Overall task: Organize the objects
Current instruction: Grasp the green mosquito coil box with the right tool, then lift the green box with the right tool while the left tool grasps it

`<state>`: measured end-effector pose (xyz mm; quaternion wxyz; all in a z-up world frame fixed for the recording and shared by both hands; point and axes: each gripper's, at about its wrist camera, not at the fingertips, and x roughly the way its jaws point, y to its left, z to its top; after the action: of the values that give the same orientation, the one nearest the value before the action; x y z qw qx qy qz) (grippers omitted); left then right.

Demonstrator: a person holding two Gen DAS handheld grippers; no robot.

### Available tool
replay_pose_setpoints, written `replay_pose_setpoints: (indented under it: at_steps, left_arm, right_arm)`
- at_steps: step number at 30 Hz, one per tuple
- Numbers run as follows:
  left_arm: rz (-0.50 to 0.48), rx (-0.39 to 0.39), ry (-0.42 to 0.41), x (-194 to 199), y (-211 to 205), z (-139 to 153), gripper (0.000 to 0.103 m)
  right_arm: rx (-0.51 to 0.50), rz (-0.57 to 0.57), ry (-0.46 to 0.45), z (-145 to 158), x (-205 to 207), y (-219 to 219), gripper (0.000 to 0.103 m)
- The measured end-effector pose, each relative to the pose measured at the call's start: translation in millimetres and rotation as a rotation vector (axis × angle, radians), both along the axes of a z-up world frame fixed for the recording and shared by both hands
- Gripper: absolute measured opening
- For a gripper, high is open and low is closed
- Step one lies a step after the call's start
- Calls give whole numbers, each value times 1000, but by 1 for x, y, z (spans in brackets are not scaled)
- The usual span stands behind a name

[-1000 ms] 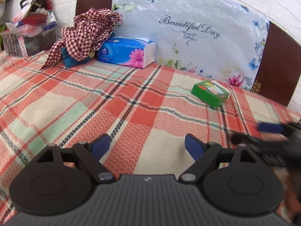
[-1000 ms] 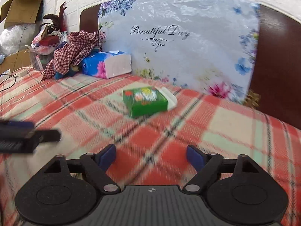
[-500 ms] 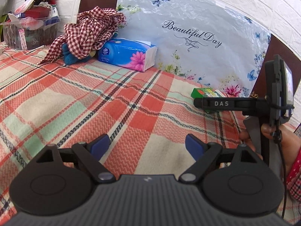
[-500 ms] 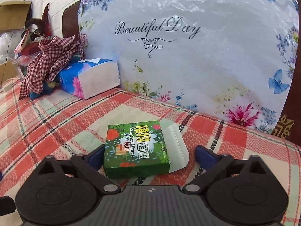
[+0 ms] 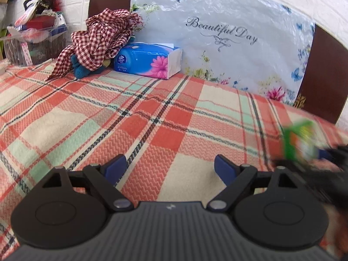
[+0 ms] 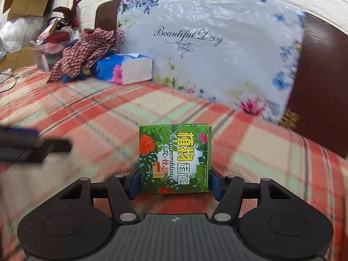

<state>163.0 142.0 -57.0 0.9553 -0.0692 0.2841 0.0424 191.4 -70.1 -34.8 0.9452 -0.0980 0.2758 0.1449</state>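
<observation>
My right gripper (image 6: 175, 181) is shut on a small green box (image 6: 175, 158) with flower print and holds it upright above the plaid bedspread (image 6: 108, 117). In the left wrist view the same box (image 5: 301, 140) is a green blur at the right, with the right gripper dark beside it. My left gripper (image 5: 169, 167) is open and empty over the bedspread (image 5: 139, 113). It shows as a dark blurred bar at the left of the right wrist view (image 6: 32, 146).
A blue tissue pack (image 5: 150, 59) lies at the head of the bed next to a red checked cloth (image 5: 102, 37) heaped on a blue item. A floral pillow (image 5: 228, 37) leans on the brown headboard (image 5: 326, 71). A clear bin of clutter (image 5: 32, 41) stands far left.
My right gripper has closed on the green box and lifted it off the bedspread, turning it upright. The left gripper has stayed open and shifted only slightly.
</observation>
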Motion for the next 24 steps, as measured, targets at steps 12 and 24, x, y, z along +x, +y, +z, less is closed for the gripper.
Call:
replay_pose_setpoints:
  at_steps: [12,24]
  left_arm:
    - [33,204,72,-18,-48,7,90]
    - [-481,93,155,-111,-228,44,87]
  right_arm:
    - [8,-306,47,1,-185,-132,60]
    - [-16,-442,0,-2,-245,-169,76]
